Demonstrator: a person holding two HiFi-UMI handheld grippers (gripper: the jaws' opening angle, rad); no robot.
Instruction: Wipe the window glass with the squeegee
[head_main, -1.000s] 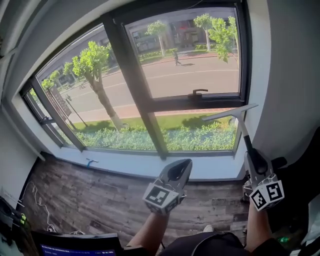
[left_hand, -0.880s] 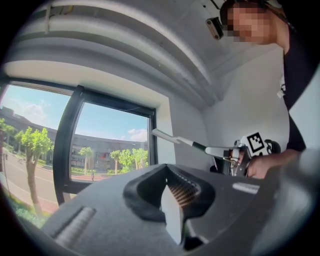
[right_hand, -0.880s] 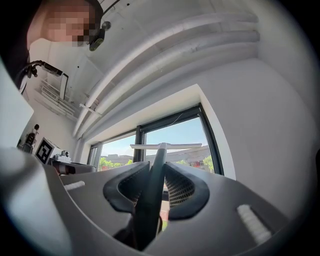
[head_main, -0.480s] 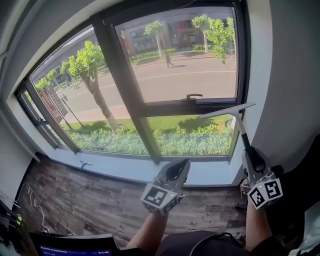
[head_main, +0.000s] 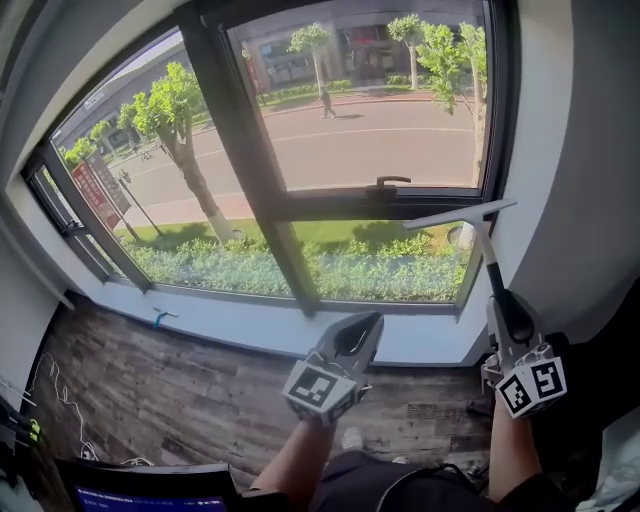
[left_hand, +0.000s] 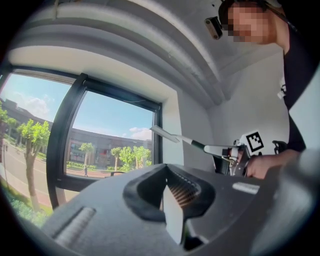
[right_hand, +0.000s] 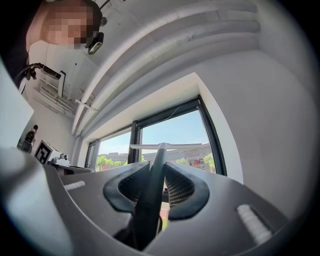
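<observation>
right gripper (head_main: 512, 318) clamped on the squeegee (head_main: 462, 216) handle, shaft running far from the jaws, blade lying left-right against the lower right glass (head_main: 380, 262), contact unclear. left gripper (head_main: 355, 340) closed, empty, idle.

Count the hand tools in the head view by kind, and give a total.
Grippers: 2, the left gripper and the right gripper
Squeegee: 1
Total: 3
</observation>
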